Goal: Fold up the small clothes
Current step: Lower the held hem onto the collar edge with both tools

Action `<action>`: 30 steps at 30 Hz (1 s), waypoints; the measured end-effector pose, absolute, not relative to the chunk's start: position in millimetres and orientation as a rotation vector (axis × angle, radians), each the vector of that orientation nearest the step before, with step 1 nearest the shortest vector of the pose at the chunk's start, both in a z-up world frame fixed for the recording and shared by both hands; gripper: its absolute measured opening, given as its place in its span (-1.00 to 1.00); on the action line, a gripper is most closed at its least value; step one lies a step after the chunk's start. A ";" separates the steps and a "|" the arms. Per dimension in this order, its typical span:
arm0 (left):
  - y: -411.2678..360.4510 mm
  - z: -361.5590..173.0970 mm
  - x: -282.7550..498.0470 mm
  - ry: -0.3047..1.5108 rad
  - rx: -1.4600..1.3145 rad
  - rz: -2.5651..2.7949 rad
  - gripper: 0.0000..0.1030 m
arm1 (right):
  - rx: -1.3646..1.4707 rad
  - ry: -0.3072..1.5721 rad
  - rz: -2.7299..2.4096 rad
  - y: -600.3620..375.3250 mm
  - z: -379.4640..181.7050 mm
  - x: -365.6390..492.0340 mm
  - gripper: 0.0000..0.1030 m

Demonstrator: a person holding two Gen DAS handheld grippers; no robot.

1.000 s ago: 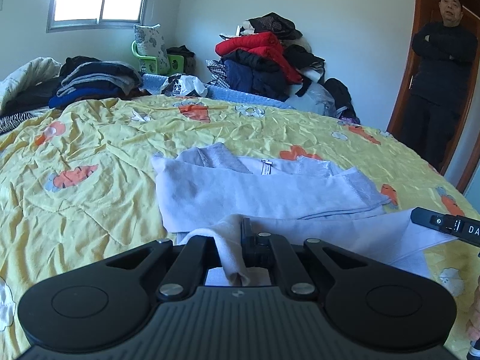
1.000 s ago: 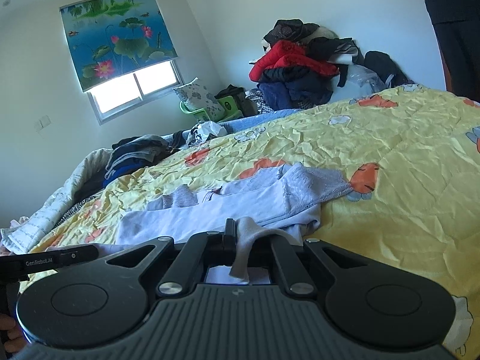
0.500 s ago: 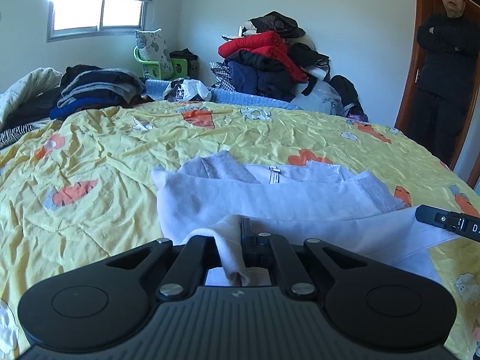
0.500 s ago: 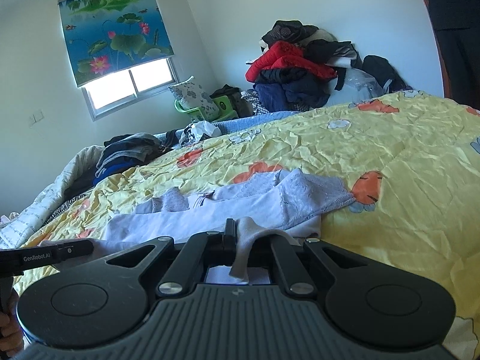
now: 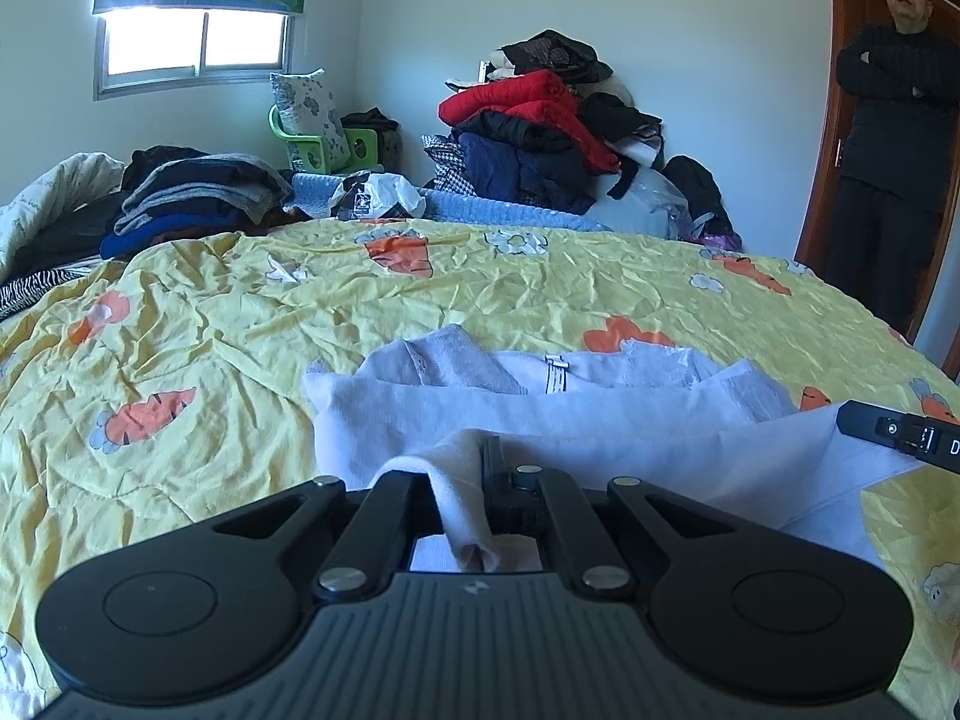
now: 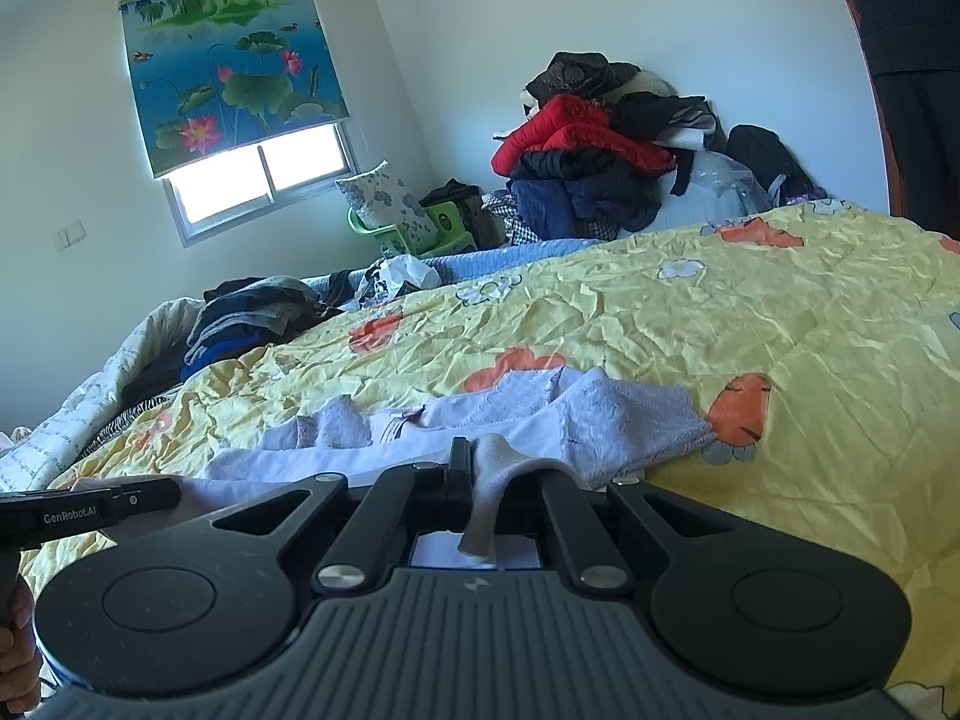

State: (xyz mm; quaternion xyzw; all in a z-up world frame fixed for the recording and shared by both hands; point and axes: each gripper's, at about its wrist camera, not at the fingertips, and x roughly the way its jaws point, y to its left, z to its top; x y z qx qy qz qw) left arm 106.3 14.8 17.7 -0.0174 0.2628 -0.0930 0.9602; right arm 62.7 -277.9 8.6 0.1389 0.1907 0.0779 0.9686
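1. Fingers of my left gripper [image 5: 480, 480] are pinched tight on a bunched edge of the pale garment [image 5: 600, 414]. From the left wrist I see it lying partly doubled over on the yellow carrot-print quilt [image 5: 240, 330], with the right gripper [image 5: 900, 432] at its far corner.
2. From the right wrist, my right gripper [image 6: 474, 468] is likewise clamped on a fold of the garment [image 6: 600, 414], which spreads leftward across the quilt [image 6: 780, 330] toward the left gripper [image 6: 90, 507].
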 end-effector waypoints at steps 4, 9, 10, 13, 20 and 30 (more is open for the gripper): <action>15.3 20.0 110.8 0.527 -0.032 -0.183 -0.93 | 0.262 0.373 0.157 -275.0 11.2 66.3 -0.86; 16.7 24.3 121.9 0.520 -0.040 -0.177 -0.93 | 0.250 0.364 0.157 -272.6 14.2 74.1 -0.86; 16.8 24.8 124.9 0.518 -0.041 -0.176 -0.93 | 0.250 0.364 0.157 -272.4 14.8 76.8 -0.86; 15.5 25.7 134.0 0.519 -0.039 -0.175 -0.93 | 0.247 0.362 0.155 -271.7 15.9 83.4 -0.86; 11.0 23.7 161.0 0.533 -0.038 -0.170 -0.93 | 0.255 0.365 0.144 -273.2 16.1 104.8 -0.86; 7.0 16.5 201.8 0.568 -0.018 -0.158 -0.93 | 0.269 0.393 0.138 -273.5 11.8 144.1 -0.86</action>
